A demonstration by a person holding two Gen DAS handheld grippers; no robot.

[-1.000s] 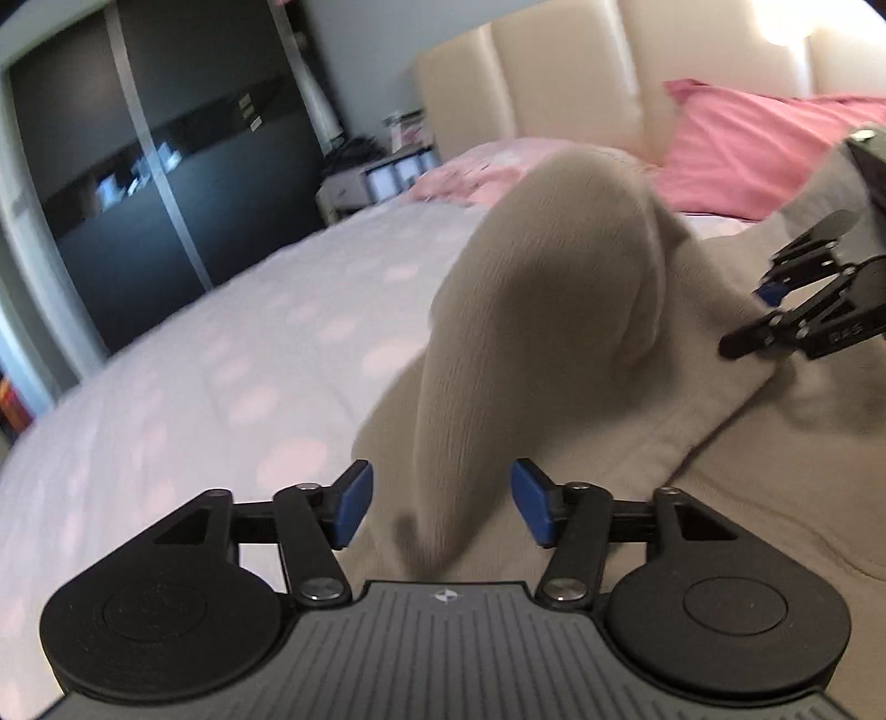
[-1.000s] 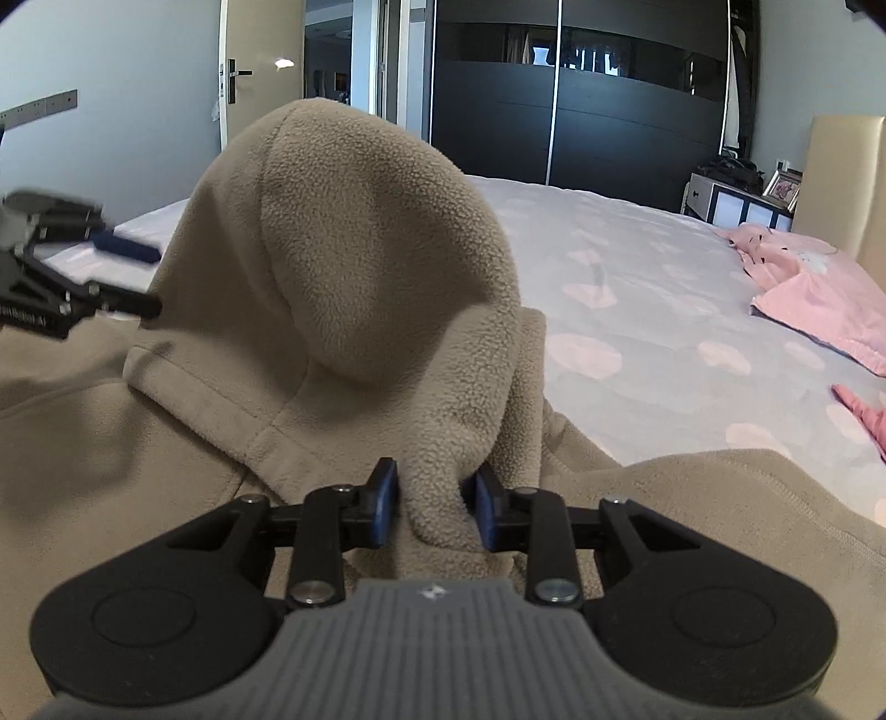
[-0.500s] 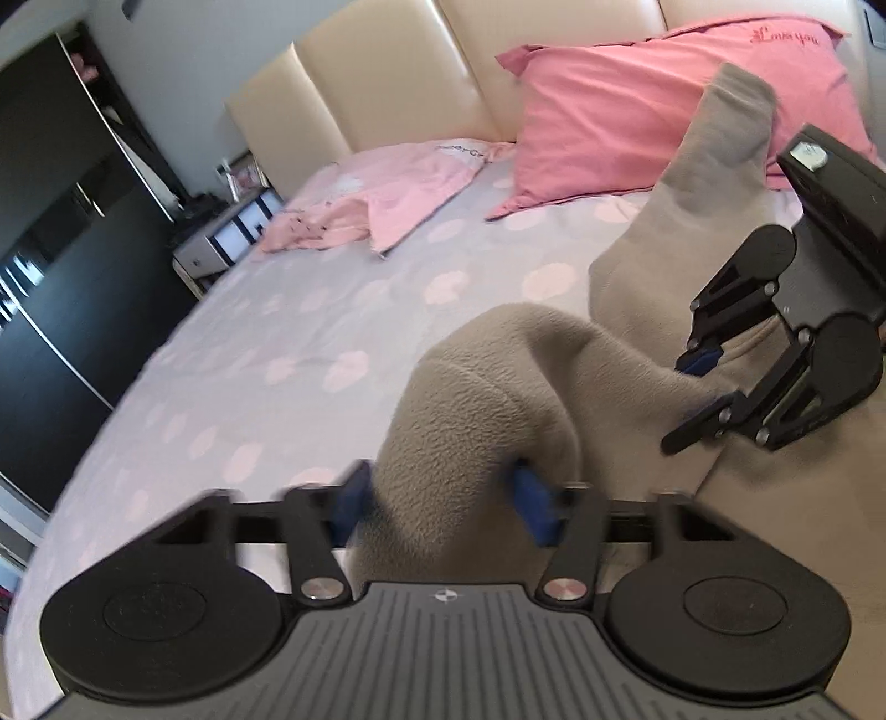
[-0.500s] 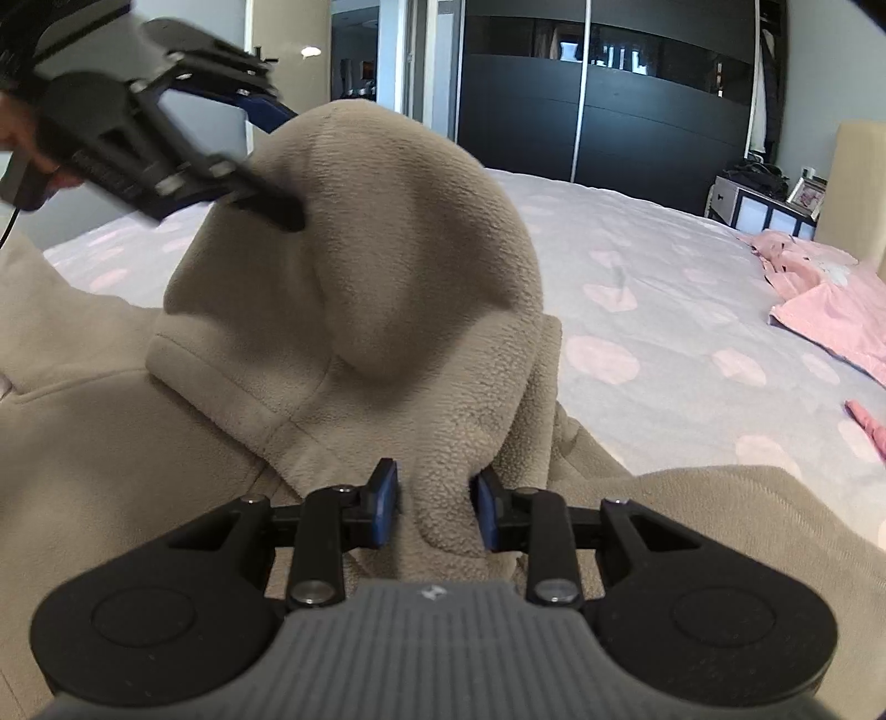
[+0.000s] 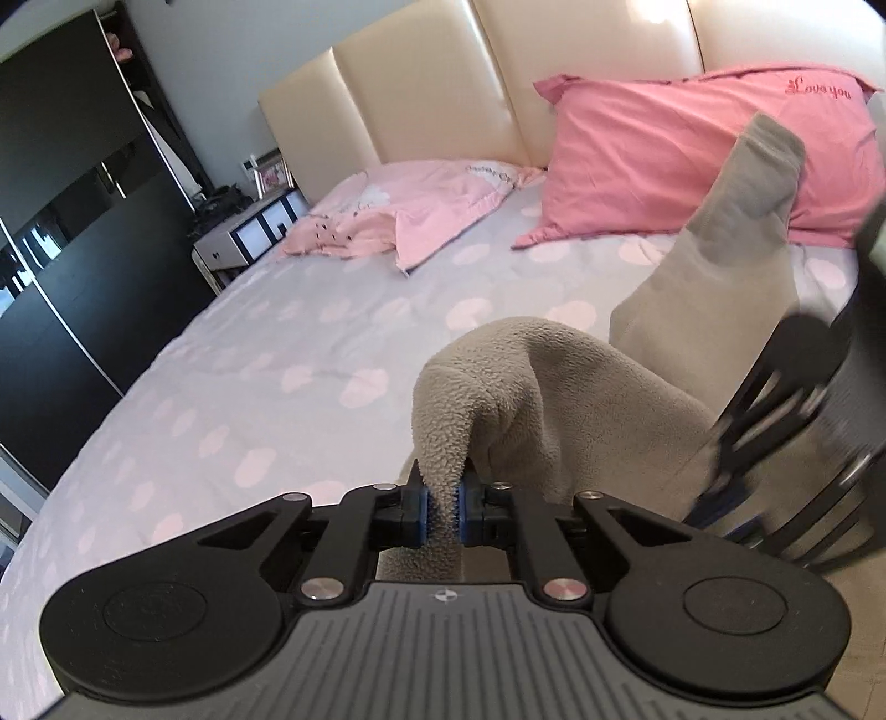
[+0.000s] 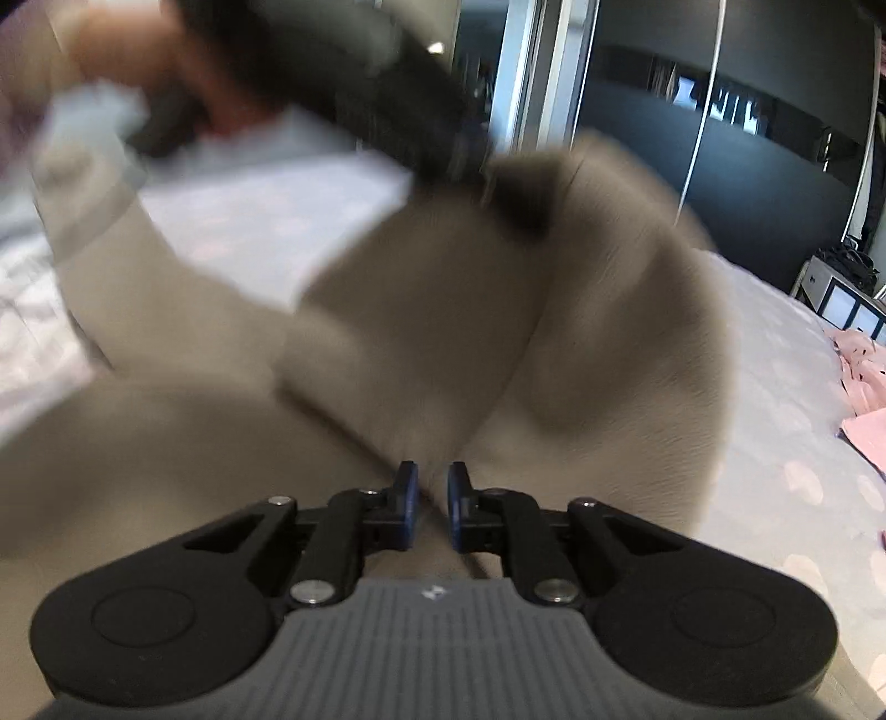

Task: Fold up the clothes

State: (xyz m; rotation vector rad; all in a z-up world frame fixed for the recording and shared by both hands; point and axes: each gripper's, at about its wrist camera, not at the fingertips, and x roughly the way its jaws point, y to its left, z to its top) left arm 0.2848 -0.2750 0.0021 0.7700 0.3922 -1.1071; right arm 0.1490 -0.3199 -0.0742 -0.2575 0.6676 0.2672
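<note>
A beige fleece hoodie (image 5: 554,387) lies on the bed, its hood bunched up in front of me. My left gripper (image 5: 441,515) is shut on a fold of the hood's fleece. One sleeve (image 5: 736,221) stands up toward the pink pillow. My right gripper (image 5: 720,482) is a dark blur at the right, low against the hoodie. In the right wrist view the right gripper (image 6: 432,509) has its blue pads nearly together, pinching the hoodie (image 6: 498,332). The left gripper (image 6: 498,194) and a hand (image 6: 138,50) are smeared by motion above the hood.
The bed sheet (image 5: 277,376) is lavender with pink dots. A pink pillow (image 5: 692,149) leans on the cream headboard (image 5: 443,94), and a pink garment (image 5: 410,210) lies beside it. A black wardrobe (image 5: 66,221) and a nightstand (image 5: 249,232) stand to the left.
My left gripper has shut on the hood's fleece after straddling it open. The right gripper's pads have drawn closer together on the fabric. The right wrist view is now heavily blurred by motion.
</note>
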